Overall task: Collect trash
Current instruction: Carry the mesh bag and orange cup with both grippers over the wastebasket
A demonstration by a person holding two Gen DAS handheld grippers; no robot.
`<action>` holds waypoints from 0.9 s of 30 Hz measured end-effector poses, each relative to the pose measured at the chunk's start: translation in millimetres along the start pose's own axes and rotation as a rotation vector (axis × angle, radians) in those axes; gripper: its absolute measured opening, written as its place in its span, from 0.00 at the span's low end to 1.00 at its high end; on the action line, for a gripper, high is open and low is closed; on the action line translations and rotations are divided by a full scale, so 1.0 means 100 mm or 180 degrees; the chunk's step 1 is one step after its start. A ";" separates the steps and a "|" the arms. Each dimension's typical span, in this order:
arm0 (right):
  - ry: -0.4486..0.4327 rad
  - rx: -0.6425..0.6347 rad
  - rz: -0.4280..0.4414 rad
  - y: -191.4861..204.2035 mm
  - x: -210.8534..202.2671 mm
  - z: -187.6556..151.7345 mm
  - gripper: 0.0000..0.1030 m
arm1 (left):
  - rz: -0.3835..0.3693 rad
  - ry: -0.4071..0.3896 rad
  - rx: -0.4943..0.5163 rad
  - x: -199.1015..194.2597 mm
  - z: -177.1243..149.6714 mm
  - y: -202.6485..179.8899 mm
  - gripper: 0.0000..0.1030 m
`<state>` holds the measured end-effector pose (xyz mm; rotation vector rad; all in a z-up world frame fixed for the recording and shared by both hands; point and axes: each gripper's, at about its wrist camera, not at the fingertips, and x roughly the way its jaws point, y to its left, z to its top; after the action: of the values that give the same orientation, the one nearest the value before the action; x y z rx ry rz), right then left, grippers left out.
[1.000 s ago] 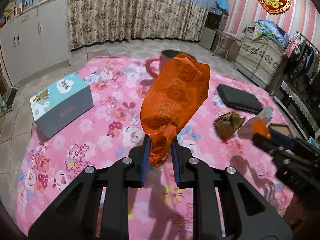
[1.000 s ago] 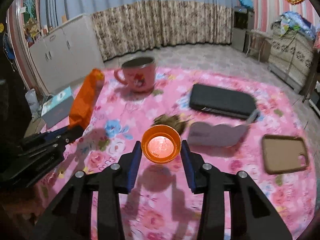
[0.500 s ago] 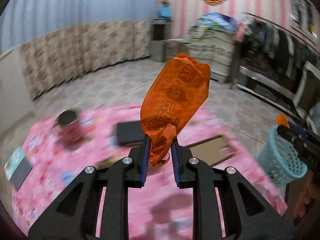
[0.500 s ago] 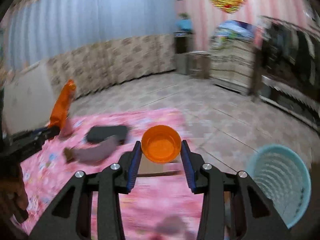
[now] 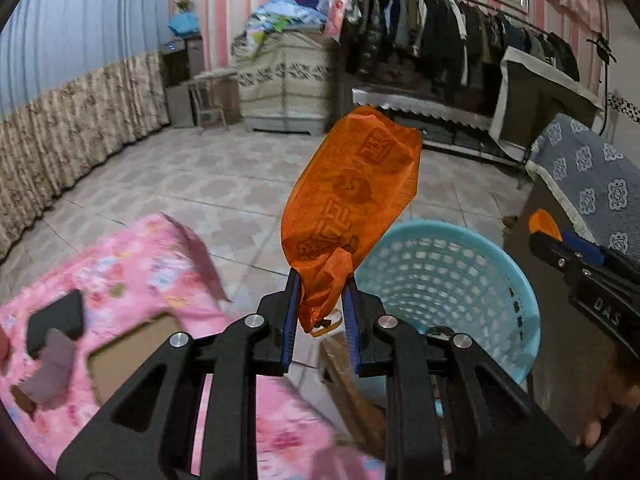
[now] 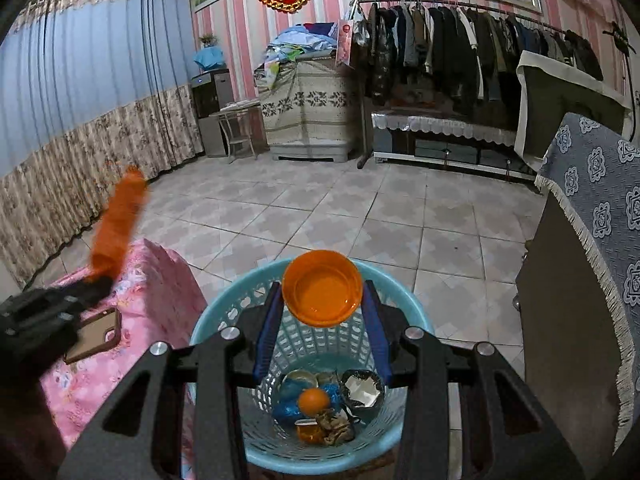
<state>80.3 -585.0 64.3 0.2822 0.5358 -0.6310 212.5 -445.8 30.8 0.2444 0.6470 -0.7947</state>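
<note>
The left gripper (image 5: 320,304) is clamped on the knotted end of an orange plastic bag (image 5: 352,192), which stands up and forward from between its blue pads, above the near rim of a light-blue laundry-style basket (image 5: 452,276) on the tiled floor. To its left lies a table draped in a pink floral cloth (image 5: 140,256), with a brown phone case (image 5: 128,356) and a dark flat case (image 5: 56,320) on it.

The right gripper (image 6: 322,322) holds a small orange bowl (image 6: 322,294) squeezed between its two fingers, tilted so its hollow faces the camera, directly over the mouth of the basket (image 6: 224,312). At the bottom of the basket lie crumpled blue wrappers (image 6: 290,406), a silver foil wrapper (image 6: 362,388), an orange ball-shaped item (image 6: 314,400) and other scraps too small to make out.

From the right wrist view, the bag (image 6: 118,220) shows blurred at left, above the corner of the pink cloth (image 6: 160,292).
</note>
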 end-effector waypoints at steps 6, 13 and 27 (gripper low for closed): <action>-0.0056 0.0148 -0.0003 -0.16 0.01 0.00 0.39 | -0.0010 0.0119 0.0056 0.22 0.01 -0.03 0.19; -0.0064 0.0216 -0.0017 -0.22 0.00 -0.02 0.39 | -0.0052 0.0161 0.0048 0.32 0.05 -0.12 0.19; -0.0075 0.0283 0.0056 -0.22 0.01 -0.04 0.39 | -0.0150 0.0253 0.0101 0.41 0.01 -0.30 0.24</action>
<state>65.9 -600.8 58.8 0.3625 0.4830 -0.6413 212.6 -490.5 6.9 0.2916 0.7176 -0.8442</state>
